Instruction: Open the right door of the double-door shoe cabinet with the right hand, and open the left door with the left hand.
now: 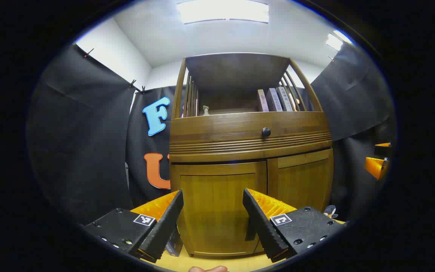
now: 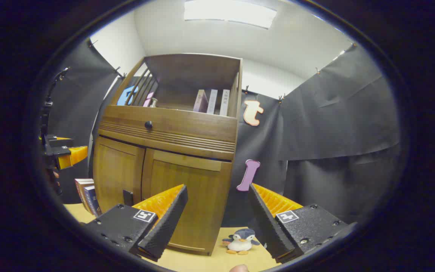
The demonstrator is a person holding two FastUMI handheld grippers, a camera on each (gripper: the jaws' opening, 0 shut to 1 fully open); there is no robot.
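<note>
1. We face the shoe cabinet (image 1: 250,151), a tall wooden piece standing on the desk (image 2: 217,260) against the black booth wall; it is our landmark for everything below.
2. Its left door (image 1: 217,211) and right door (image 1: 300,179) both sit flush and closed at the base of the cabinet, under a ribbed drawer front with a dark knob (image 1: 266,132).
3. In the open shelf at the top of the cabinet we see a few books (image 1: 274,100) leaning at the right side and a small bottle (image 1: 205,110) at the left.
4. Our left gripper (image 1: 213,211) hangs released in front of the cabinet's left door, jaws spread wide, touching nothing.
5. Our right gripper (image 2: 217,211) is likewise spread and empty, held off the cabinet's right front corner, apart from the right door.
6. A stack of books (image 2: 87,196) stands on the desk just beside the cabinet's left side.
7. A small penguin toy (image 2: 241,240) sits on the desk near the cabinet's right front corner.
</note>
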